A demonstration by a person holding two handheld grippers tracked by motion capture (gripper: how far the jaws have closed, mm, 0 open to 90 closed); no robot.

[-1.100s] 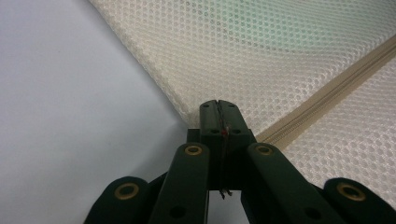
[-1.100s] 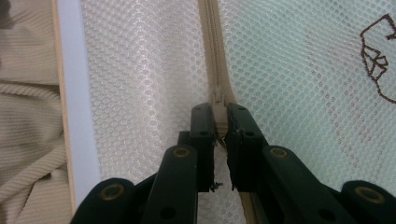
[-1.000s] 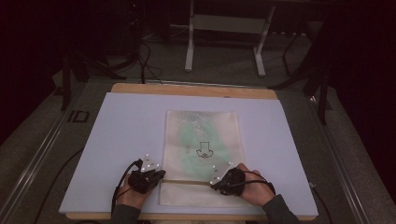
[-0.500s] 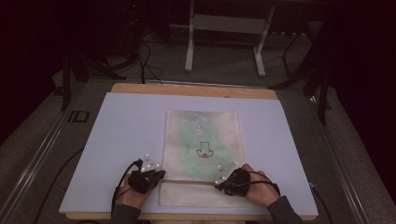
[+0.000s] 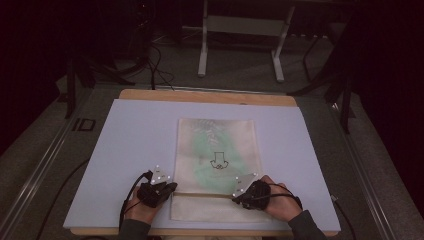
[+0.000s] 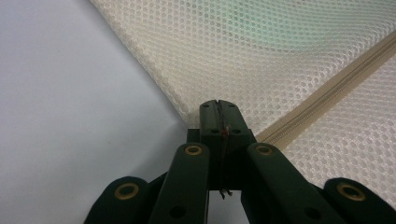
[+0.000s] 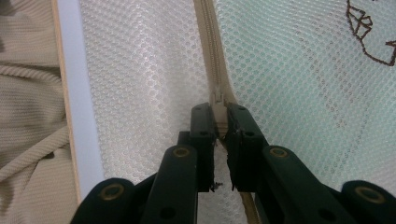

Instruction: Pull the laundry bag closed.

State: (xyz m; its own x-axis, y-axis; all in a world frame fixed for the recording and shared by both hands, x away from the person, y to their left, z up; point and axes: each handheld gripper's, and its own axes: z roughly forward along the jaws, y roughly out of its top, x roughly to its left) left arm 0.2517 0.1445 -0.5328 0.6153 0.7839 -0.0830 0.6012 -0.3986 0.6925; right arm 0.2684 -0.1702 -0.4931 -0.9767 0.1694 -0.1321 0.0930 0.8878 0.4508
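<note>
With left gripper (image 6: 218,109) fingers clamped on the cream mesh zip pouch (image 5: 216,145) corner, and right gripper (image 7: 219,122) clamped on its beige zipper pull (image 7: 217,105), I'd draw steadily along the track

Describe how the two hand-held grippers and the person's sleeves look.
Both are black. The left hand-held gripper and right hand-held gripper each carry a grey three-cornered plate with white dots on top, and a black cable loops off each. In the gripper views, black link arms with brass-coloured rivets lead to narrow jaw tips. The sleeves are dark grey-olive.
</note>
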